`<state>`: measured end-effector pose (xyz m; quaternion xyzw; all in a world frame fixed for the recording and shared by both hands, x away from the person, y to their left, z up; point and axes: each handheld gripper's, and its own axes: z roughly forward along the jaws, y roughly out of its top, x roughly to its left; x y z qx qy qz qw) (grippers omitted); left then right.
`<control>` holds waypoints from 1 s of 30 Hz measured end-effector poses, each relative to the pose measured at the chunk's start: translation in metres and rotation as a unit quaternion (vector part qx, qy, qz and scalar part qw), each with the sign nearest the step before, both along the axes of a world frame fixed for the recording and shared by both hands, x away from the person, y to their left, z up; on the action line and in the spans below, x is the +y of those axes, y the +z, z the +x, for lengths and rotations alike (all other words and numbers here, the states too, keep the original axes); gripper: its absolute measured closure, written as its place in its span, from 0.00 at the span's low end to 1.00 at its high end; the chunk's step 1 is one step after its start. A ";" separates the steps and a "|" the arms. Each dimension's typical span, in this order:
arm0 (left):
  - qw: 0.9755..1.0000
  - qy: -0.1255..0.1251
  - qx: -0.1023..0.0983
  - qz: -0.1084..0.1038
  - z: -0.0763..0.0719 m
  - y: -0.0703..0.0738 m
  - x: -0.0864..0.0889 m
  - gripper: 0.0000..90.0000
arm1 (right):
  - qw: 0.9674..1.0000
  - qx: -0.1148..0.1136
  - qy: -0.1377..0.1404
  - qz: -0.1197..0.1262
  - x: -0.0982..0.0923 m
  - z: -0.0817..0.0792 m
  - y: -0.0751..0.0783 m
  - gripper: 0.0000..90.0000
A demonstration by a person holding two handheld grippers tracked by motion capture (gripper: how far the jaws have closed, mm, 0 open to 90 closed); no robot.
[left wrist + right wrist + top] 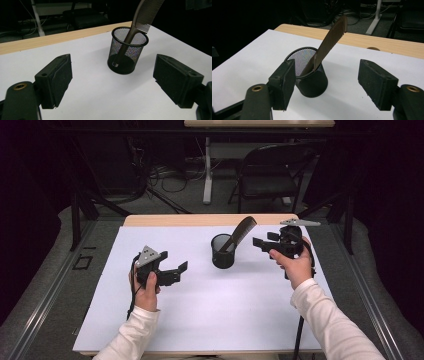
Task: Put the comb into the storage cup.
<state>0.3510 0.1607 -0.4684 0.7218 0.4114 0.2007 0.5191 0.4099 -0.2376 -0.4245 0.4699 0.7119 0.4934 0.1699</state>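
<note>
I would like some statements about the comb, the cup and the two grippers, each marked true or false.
1. The comb stands in the black mesh cup, handle end down. True.
2. The cup lies on its side. False: it stands upright on the white sheet.
3. The right gripper holds the comb. False: its jaws are open, with nothing between them, and it is apart from the comb.
4. The left gripper is open and holds nothing. True.
5. The comb leans against the cup's rim, its teeth above the rim. True.
6. A second comb lies on the sheet. False: only one comb is there.
</note>
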 end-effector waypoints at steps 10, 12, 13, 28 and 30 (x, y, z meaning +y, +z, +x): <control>1.000 0.002 0.003 -0.003 0.000 0.001 0.002 0.17 | 0.999 -0.011 0.009 -0.029 0.003 -0.009 0.010 0.19; 1.000 0.003 0.005 -0.003 0.001 0.001 0.003 0.17 | 0.999 -0.011 0.007 -0.031 0.004 -0.010 0.011 0.17; 1.000 0.002 0.005 -0.004 0.001 0.001 0.003 0.17 | 0.999 -0.011 0.008 -0.032 0.004 -0.011 0.012 0.16; 1.000 0.003 0.010 -0.005 0.002 0.001 0.007 0.17 | 0.998 -0.021 0.032 -0.043 0.005 -0.019 0.016 0.00; 1.000 0.002 0.010 -0.005 0.002 0.001 0.008 0.17 | 0.998 -0.027 0.037 -0.045 0.007 -0.021 0.017 0.00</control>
